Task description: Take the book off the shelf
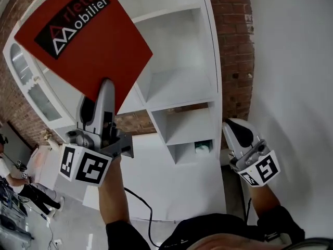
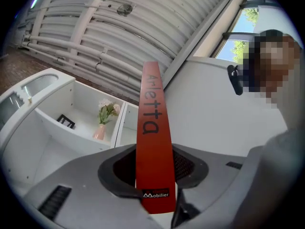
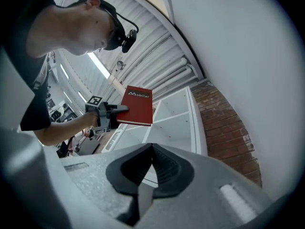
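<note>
The white shelf (image 1: 182, 87) fills the frame centre. The red book (image 1: 88, 40) is at upper left, clear of the shelf, with my left gripper (image 1: 106, 100) clamped on its lower edge. My right gripper (image 1: 240, 134), at lower right, is clenched on nothing.

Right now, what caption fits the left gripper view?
Left gripper clamps a red book edge-on, white shelf with flower vase behind.
</note>
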Demonstrator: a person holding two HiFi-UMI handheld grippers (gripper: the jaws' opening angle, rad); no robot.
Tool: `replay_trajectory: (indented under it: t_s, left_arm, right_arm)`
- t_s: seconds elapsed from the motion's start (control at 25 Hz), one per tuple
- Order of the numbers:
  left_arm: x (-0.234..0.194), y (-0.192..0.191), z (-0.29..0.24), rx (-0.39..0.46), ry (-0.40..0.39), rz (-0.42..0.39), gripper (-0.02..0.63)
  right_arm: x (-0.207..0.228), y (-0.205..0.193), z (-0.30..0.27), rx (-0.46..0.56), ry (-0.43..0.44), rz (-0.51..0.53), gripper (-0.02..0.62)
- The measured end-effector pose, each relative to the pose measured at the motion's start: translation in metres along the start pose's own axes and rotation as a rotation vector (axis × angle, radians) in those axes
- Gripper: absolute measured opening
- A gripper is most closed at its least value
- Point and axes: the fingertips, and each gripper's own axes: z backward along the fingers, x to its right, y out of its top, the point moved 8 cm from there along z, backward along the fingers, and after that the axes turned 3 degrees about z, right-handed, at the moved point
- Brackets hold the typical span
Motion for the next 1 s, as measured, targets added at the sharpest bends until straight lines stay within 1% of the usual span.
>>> replay_trajectory:
  t_s: [0.16, 0.28, 0.44, 0.6, 0.68, 0.8, 0.88, 1.0]
  left_arm:
    - [0.003, -0.042, 0.047, -0.041, 0.006, 0.035, 0.155]
    - [-0.001, -0.072, 0.079, -0.065, 0.022, 0.052, 0.155]
    - [0.004, -0.121, 0.123, -0.087, 0.041, 0.113, 0.155]
    - [0.03, -0.169, 0.161, -0.084, 0.062, 0.083, 0.155]
    - [0.037, -0.18, 0.167, -0.071, 0.065, 0.075, 0.155]
    - [0.036, -0.18, 0.165, -0.067, 0.067, 0.075, 0.155]
    - [0.036, -0.175, 0.161, -0.057, 0.06, 0.095, 0.155]
    - [0.035, -0.173, 0.158, -0.048, 0.053, 0.129, 0.155]
  right_arm:
    - [-0.025, -0.016, -0.002, -0.033, 0.04, -0.035, 0.002]
    - [-0.042, -0.026, -0.007, -0.059, 0.06, -0.035, 0.002]
    - [-0.062, -0.048, 0.0, -0.084, 0.079, -0.049, 0.002]
    - [-0.078, -0.079, 0.024, -0.088, 0.096, -0.058, 0.002]
    - [-0.081, -0.085, 0.023, -0.101, 0.099, -0.062, 0.002]
    - [-0.088, -0.082, 0.009, -0.124, 0.099, -0.063, 0.002]
    - [-0.095, -0.078, 0.003, -0.139, 0.098, -0.059, 0.0]
    - [-0.103, -0.077, 0.001, -0.177, 0.094, -0.106, 0.0]
